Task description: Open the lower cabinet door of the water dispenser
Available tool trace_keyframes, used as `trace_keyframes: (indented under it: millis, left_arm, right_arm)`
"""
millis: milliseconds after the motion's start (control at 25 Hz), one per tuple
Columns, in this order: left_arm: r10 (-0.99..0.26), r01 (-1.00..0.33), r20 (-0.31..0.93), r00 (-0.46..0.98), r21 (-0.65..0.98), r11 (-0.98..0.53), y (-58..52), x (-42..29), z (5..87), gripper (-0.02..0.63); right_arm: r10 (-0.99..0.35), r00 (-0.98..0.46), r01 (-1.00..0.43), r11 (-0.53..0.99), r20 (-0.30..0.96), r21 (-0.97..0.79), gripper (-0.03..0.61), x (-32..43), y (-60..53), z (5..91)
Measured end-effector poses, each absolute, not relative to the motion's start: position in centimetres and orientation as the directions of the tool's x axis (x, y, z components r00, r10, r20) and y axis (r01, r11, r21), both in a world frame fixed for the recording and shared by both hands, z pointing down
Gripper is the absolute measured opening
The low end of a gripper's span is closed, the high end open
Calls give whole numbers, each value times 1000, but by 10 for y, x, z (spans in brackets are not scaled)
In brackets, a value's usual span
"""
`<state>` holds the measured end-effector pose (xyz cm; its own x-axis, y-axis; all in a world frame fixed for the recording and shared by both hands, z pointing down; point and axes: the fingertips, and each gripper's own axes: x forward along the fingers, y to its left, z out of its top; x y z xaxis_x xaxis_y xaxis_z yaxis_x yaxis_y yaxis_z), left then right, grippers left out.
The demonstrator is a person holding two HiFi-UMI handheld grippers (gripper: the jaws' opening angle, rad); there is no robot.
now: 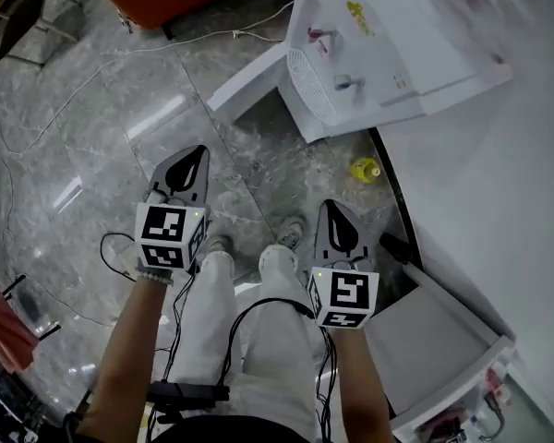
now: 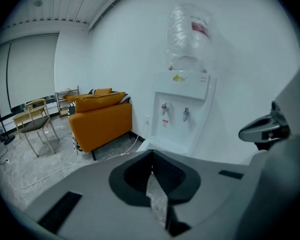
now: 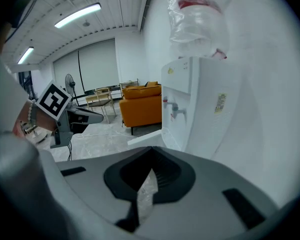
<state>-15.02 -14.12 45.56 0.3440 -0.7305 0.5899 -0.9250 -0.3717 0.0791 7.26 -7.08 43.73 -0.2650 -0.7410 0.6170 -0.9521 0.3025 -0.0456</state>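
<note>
The left hand-held gripper (image 2: 151, 158) has its jaws pressed together with nothing between them, and the right hand-held gripper (image 3: 150, 158) is closed and empty in the same way. In the head view both are held out in front of the person, the left hand-held gripper (image 1: 192, 160) a little farther forward than the right hand-held gripper (image 1: 335, 212), well apart from each other and touching nothing. Below them are the person's white trousers (image 1: 249, 340) and shoes on the grey marble floor (image 1: 92, 127).

Ahead and to the right stands the white water dispenser (image 1: 351, 53) against the wall, with a clear bottle (image 2: 190, 34) upside down on top and two taps on its front. Its lower cabinet door (image 1: 249, 81) stands swung out from the base over the floor, clear of both grippers. A small yellow thing (image 1: 365, 169) lies on the floor just beside the dispenser. A white cable (image 1: 166, 49) runs across the floor toward an orange sofa (image 2: 100, 121) farther back.
</note>
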Motion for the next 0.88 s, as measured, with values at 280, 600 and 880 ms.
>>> trace_keyframes:
  millis: [280,600,880]
  left_arm:
    - [-723,-883,554,413,48,-467,-106,-149,371,12]
    - [-735,-859,502,455,31,-511,-85,-162,293,12]
    - [-752,-846,445,486,26,-532,-64,-172,237,12]
  right_arm:
    - [-766,-280,-946,323,579,-31,5,57,-65,377]
    - [-796,-312,-936,352,519,-23,5,39,-53,306]
    - [-829,-310,-935,354,466,9,5,25,-37,262]
